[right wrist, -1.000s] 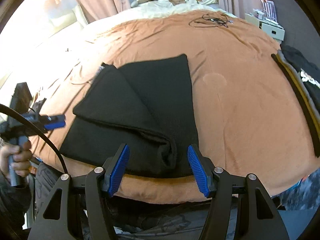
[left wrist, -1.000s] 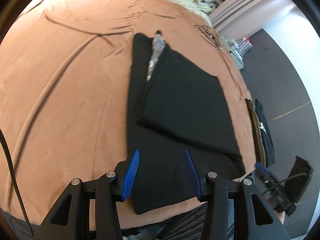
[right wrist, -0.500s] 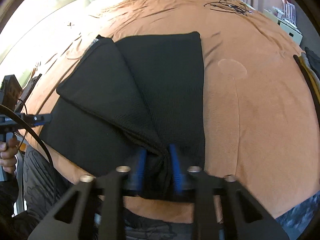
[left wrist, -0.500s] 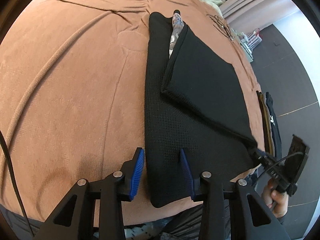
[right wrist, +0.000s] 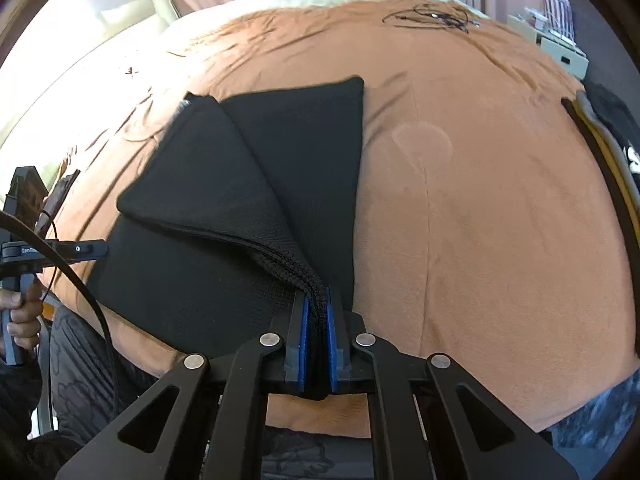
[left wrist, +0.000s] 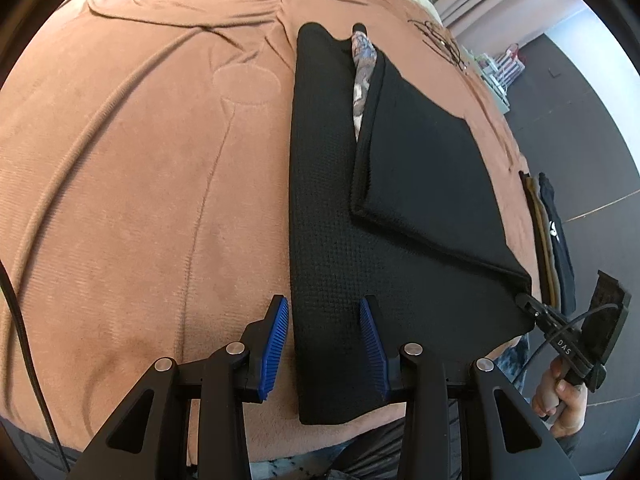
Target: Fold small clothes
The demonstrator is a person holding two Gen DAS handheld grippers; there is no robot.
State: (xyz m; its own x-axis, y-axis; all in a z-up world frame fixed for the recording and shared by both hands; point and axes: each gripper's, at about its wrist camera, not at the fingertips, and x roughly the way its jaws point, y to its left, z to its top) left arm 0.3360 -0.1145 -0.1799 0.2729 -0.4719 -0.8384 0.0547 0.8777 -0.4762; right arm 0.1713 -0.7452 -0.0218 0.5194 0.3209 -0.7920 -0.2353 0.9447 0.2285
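A black knitted garment (left wrist: 420, 168) lies on the brown bedspread (left wrist: 140, 160), one side folded diagonally over the rest. A strip of patterned fabric (left wrist: 362, 68) shows at its far end. My left gripper (left wrist: 324, 304) is open low over the near left corner; the cloth edge lies flat between its blue pads, which do not press on it. My right gripper (right wrist: 317, 292) is shut on the bunched near right corner of the garment (right wrist: 296, 140). Each gripper appears in the other's view, the right gripper (left wrist: 536, 312) at the cloth's corner and the left gripper (right wrist: 92, 249) at the left edge.
A stack of folded clothes (right wrist: 600, 140) lies at the bed's right edge. A tangle of black cable (right wrist: 432, 18) rests farther back, and a white storage box (right wrist: 560, 48) stands beyond the bed. Pillows and loose clothes fill the far end. A person's hand (left wrist: 564, 396) grips the right handle.
My right gripper closed from wide open onto the garment's near right corner. Both grippers sank closer to the bed, and the left jaws narrowed slightly around the left edge.
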